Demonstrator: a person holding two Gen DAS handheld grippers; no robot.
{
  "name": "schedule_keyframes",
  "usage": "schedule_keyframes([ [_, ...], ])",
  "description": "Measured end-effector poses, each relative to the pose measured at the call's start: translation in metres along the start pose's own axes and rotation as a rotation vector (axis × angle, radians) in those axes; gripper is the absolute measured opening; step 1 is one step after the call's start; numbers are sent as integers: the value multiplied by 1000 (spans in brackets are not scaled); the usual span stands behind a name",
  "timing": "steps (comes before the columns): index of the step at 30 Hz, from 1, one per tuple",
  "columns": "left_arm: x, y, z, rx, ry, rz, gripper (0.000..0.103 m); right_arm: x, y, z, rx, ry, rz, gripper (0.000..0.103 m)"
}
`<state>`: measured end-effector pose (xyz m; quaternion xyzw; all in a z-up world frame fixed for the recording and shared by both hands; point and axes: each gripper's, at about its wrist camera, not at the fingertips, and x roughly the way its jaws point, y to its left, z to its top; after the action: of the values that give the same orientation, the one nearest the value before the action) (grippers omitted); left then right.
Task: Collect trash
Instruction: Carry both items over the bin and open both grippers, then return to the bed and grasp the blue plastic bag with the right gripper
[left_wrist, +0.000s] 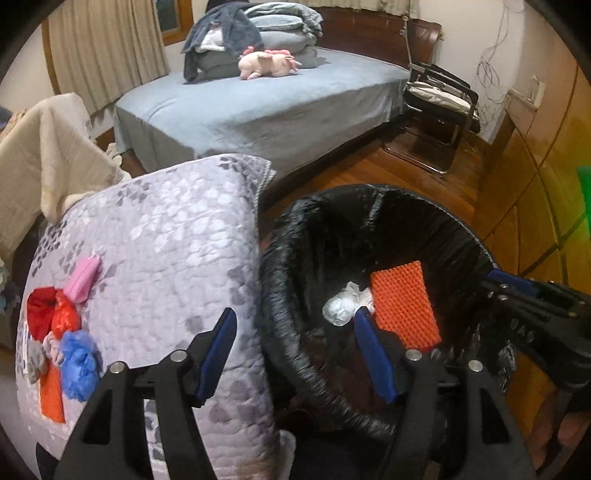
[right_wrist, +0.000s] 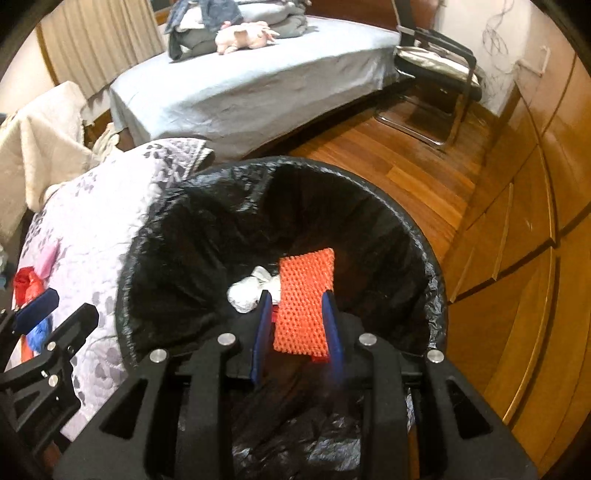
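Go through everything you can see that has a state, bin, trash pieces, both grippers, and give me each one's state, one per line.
Trash bin: open, lined with a black bag.
Orange mesh piece: in the bin.
White crumpled wad: in the bin, beside the mesh.
Left gripper: open, empty, one finger over the bin's rim.
Right gripper: open over the bin, holding nothing.
Red bag: uncollected on the quilt.
Blue bag: uncollected on the quilt.
Pink piece: uncollected on the quilt.
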<state>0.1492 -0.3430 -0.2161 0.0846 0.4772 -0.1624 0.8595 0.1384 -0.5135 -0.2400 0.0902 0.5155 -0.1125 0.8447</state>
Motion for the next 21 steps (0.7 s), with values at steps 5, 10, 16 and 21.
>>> schedule_keyframes([
  [5,-25,31,-9,-20,-26,20,69,-22,17,-5,-47,-19,1,33],
  [10,-48,83,-27,-56,-43,40,73,-50,62,-17,-95,-51,47,38],
  [16,-69,173,-56,-124,-59,111,75,-63,145,-34,-172,-74,127,40],
  [21,-81,250,-80,-196,-71,178,76,-61,213,-51,-241,-65,185,40],
])
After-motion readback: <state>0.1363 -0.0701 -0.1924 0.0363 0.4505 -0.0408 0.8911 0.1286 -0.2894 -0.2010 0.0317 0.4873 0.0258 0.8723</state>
